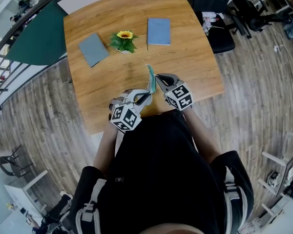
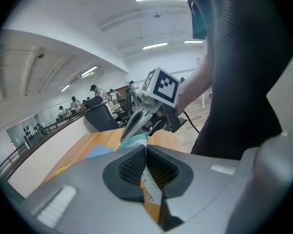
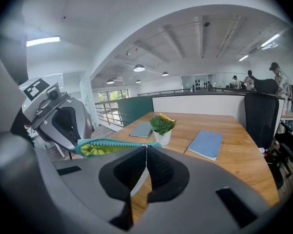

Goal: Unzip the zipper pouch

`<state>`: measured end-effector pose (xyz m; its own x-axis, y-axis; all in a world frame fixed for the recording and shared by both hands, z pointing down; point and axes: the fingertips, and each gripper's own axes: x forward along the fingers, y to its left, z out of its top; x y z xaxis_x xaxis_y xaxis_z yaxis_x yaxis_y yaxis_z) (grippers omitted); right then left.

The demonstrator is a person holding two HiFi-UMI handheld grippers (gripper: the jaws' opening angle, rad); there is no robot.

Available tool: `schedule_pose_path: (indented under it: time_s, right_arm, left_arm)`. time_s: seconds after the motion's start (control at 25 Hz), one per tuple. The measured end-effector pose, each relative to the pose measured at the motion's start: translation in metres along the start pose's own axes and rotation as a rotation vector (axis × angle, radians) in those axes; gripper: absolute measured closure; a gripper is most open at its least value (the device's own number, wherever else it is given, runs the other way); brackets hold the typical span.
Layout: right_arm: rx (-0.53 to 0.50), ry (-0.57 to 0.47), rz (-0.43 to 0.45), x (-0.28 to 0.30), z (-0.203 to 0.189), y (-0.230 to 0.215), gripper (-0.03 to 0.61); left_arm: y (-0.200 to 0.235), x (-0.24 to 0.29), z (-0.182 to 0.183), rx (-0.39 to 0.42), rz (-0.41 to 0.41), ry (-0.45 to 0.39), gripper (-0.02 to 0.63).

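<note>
You hold one teal zipper pouch [image 1: 150, 80] above the near part of the table [image 1: 195, 69], strung between your two grippers, with its mouth gaping on yellow-green lining. Your left gripper [image 1: 147, 94] is clamped tight on one end of it and your right gripper [image 1: 157, 78] on the other, at the zipper line. Farther back lie two blue notebooks [image 1: 93, 49] [image 1: 158, 31] — one potted plant [image 1: 124, 41] with a yellow flower stands between them.

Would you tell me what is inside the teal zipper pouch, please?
Through the open gap of the zipper pouch only a yellow-green lining shows; anything deeper is covered by its teal sides.
</note>
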<state>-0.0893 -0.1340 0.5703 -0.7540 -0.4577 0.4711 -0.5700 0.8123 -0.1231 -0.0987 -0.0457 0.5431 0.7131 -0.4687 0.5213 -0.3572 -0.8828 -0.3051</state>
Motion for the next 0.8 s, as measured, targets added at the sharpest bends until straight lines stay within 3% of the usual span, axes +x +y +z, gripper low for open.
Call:
schedule_pose_path:
  time_s: [0.8]
  right_arm:
    - [0.041, 0.007, -0.057, -0.013, -0.011, -0.025, 0.569]
  left_arm:
    - [-0.006, 0.005, 0.008, 0.017, -0.017, 0.008, 0.609]
